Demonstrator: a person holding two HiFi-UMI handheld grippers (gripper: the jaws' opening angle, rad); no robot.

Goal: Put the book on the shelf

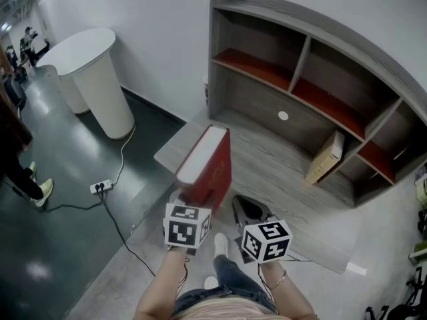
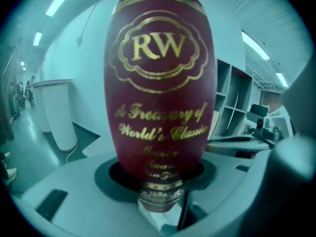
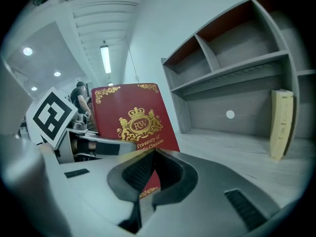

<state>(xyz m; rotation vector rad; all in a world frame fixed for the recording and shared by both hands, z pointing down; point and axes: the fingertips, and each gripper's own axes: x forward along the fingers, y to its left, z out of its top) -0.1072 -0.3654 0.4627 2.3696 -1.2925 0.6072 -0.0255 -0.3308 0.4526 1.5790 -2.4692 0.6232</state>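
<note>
A thick red book (image 1: 208, 163) with gold lettering stands upright over the front left corner of the grey shelf unit's desk top (image 1: 280, 162). My left gripper (image 1: 193, 202) is shut on its lower end. In the left gripper view the book's spine (image 2: 160, 83) fills the middle, clamped at my left gripper (image 2: 160, 184). My right gripper (image 1: 248, 209) hovers just right of the book, shut with nothing in it. In the right gripper view the book's front cover (image 3: 132, 122) shows behind my right gripper (image 3: 154, 155), whose tips meet.
The grey shelf unit (image 1: 313, 59) has red-lined compartments; a beige book (image 1: 325, 157) leans in a lower right one. White round stands (image 1: 100, 79) are at the left. A power strip (image 1: 101, 187) and cable lie on the floor. A person (image 1: 20, 165) stands at the far left.
</note>
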